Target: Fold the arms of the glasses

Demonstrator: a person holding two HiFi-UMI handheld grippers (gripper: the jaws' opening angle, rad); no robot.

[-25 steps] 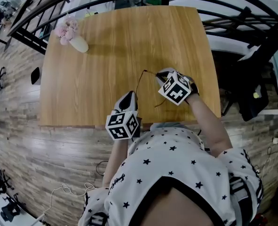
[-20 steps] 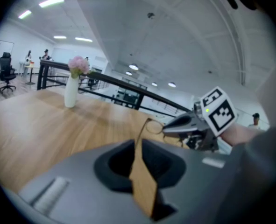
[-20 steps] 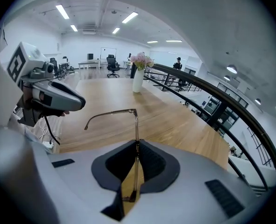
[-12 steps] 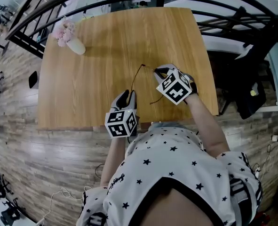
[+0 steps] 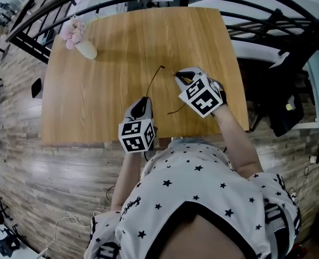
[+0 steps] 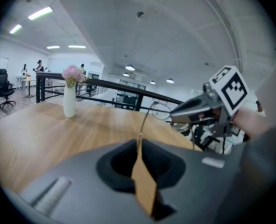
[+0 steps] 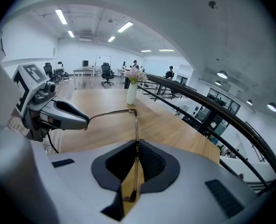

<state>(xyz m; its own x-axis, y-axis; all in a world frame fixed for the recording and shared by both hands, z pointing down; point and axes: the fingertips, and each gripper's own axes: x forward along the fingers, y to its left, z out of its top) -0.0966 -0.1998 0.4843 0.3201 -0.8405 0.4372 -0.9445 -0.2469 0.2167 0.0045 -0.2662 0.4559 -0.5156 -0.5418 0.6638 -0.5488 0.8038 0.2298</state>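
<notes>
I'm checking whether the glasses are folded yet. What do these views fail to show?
- Head view: glasses lenses hidden under the right tool.
- Left gripper view: lenses small, blurred, partly behind that tool.
- Right gripper view: frame edge-on between its jaws; second arm out of frame.

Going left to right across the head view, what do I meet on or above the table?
A vase of pink flowers → left gripper → glasses, one arm between the left gripper's jaws, which have just been closing → right gripper.
</notes>
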